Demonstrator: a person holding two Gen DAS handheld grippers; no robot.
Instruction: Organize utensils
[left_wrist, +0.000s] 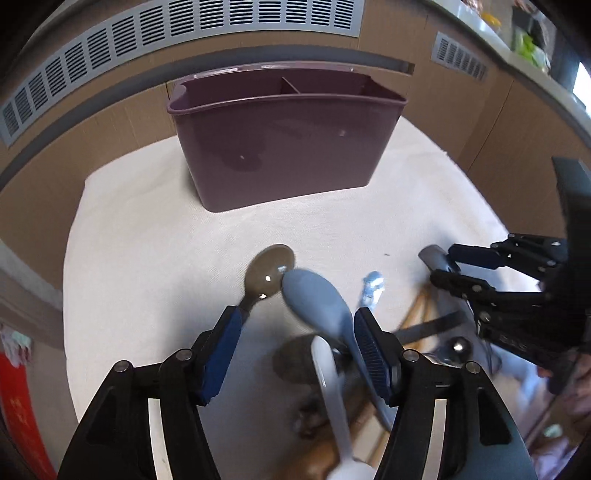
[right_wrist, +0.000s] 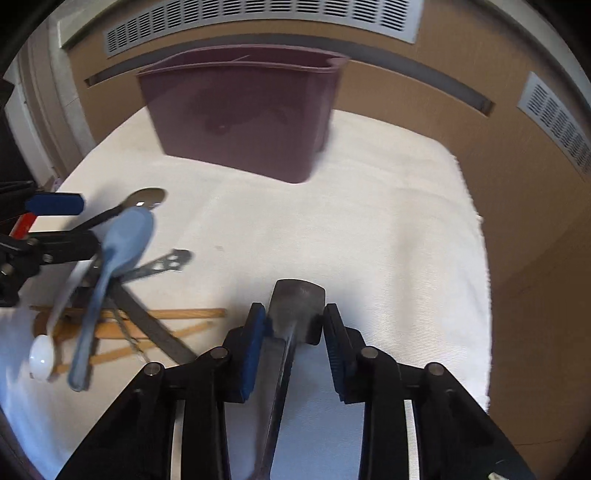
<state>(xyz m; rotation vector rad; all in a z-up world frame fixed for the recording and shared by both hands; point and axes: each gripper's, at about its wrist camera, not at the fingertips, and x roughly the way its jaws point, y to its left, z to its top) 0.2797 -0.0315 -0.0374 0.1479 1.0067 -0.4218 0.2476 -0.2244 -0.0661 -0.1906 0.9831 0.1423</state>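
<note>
The right gripper fingers are clamping a metal spatula near the purple caddy; the left gripper fingers are standing open around a blue spoon, risking slipping.

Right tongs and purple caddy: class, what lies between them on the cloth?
Nothing: in the right wrist view, only bare white cloth stretches from the right tongs, which grip a metal spatula, to the purple caddy.

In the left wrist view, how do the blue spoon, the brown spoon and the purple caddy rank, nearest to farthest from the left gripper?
1. Blue spoon: between the left gripper fingers, by the right pad.
2. Brown spoon: bowl just ahead, left.
3. Purple caddy: far back, centre.
</note>
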